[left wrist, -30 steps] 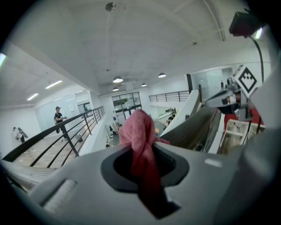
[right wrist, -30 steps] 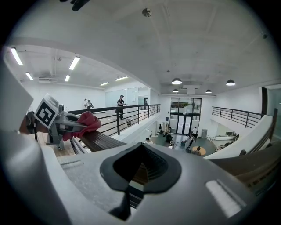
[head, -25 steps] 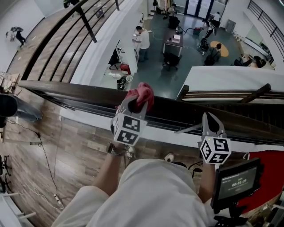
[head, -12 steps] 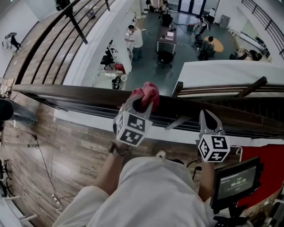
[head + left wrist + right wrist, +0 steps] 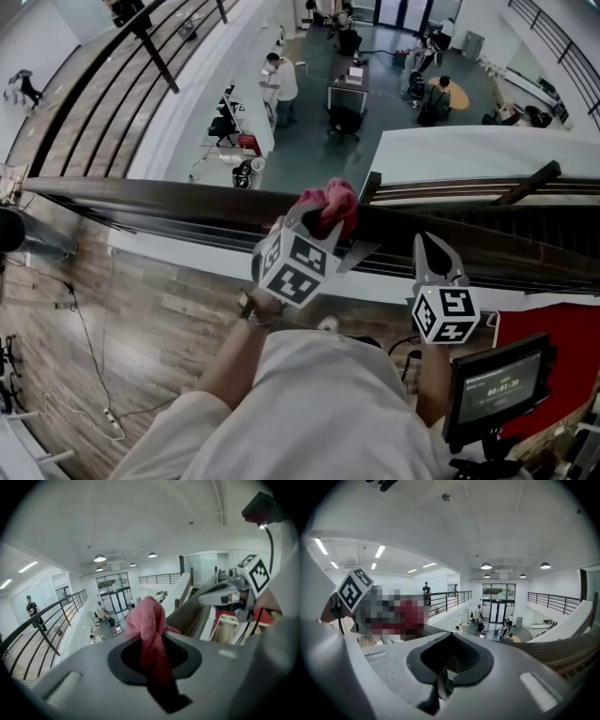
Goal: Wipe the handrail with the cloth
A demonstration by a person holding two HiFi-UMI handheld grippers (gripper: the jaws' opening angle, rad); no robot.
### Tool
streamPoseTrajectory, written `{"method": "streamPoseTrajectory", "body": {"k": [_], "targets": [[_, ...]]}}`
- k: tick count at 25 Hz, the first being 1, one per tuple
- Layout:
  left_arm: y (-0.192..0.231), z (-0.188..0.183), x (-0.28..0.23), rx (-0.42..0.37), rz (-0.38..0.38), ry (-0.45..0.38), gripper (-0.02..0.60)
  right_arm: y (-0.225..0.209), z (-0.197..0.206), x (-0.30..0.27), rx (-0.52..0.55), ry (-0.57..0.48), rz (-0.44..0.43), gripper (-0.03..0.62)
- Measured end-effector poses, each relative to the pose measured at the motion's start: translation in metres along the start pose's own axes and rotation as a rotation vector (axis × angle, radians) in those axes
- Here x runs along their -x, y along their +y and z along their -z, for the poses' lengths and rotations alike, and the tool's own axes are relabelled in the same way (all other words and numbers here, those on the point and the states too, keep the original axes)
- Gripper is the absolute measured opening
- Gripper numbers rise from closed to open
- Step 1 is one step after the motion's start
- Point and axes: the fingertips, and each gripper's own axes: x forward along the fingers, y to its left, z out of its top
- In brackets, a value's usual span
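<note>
Rightward along the handrail (image 5: 141, 199) the left gripper (image 5: 317, 220) has slid, taking the cloth (image 5: 330, 200) with it. Its fingers are clamped on the red cloth, which bunches out past the fingertips and lies against the rail's top. To its right, the right gripper (image 5: 431, 255) hangs near the rail, its fingers closed together on nothing.

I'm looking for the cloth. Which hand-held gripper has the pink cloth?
The left hand-held gripper: its jaws pinch the pink cloth over the handrail. The right hand-held gripper holds nothing.
</note>
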Motion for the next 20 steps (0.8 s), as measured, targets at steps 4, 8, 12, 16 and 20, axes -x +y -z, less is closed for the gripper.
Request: {"method": "streamPoseTrajectory", "body": {"k": [4, 8, 12, 16, 20], "targets": [[-0.021, -0.008, -0.012, -0.017, 0.063, 0.004, 0.077, 0.0, 0.005, 0.003, -0.005, 0.001, 0.0, 0.003], [-0.041, -0.014, -0.025, -0.041, 0.123, -0.007, 0.077, -0.001, 0.01, 0.004, -0.015, 0.002, 0.006, 0.003], [-0.087, -0.038, -0.043, -0.007, 0.236, -0.047, 0.077, -0.02, 0.012, 0.015, -0.026, 0.004, 0.003, 0.003], [-0.123, -0.058, -0.046, 0.032, 0.332, -0.084, 0.077, -0.03, 0.015, 0.026, -0.034, 0.023, -0.016, 0.003], [-0.129, -0.027, -0.038, 0.063, 0.415, -0.073, 0.077, 0.001, 0.036, 0.014, -0.039, 0.067, -0.057, 0.003]]}}
